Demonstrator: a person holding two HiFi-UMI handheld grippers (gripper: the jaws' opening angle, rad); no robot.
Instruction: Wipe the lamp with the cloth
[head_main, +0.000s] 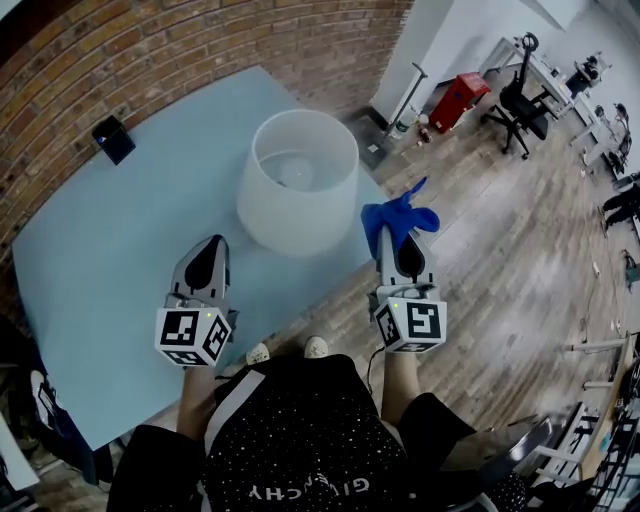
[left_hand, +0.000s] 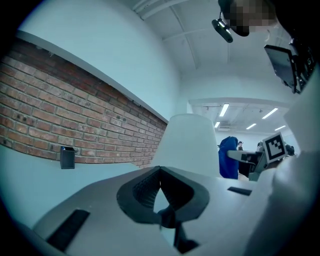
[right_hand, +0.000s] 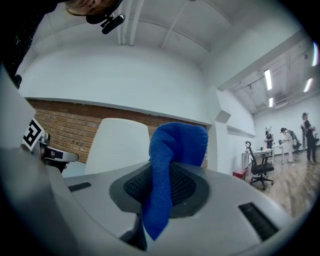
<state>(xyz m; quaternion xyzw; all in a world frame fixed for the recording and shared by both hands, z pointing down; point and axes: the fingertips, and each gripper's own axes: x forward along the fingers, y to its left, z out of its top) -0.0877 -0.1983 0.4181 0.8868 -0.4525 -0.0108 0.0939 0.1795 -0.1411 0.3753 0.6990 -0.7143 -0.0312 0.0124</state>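
Looking down, head view: lamp (head_main: 298, 180), white tapered shade, upright with its long axis vertical, standing near the front edge of the pale blue worktop (head_main: 120, 240).
- Right gripper (head_main: 400, 245): fingers pinching the blue cloth (head_main: 400, 212), which bunches out past the tips. The shade lies forward and to the left of these fingers, near but apart.
- Left gripper (head_main: 212, 245): fingers pressed together on nothing, in front of the shade's left flank.
- Judgement: the cloth-bearing right side should reach the shade's right flank with a short leftward approach.
- Small black box (head_main: 113, 138): at the back of the worktop, by the brick wall.
- Legible writing: "GIVENCHY", seen upside down on the person's dark garment. The gripper cubes carry square markers only.

Left gripper view:
- Fingers (left_hand: 142, 192) closed and empty.
- Lamp straight ahead, slightly right.
- Cloth beyond the lamp's right side.
- No readable print.

Right gripper view:
- Cloth clamped between the dark pads and rising above them.
- Lamp ahead and to the left.
- No brand visible on the shade.
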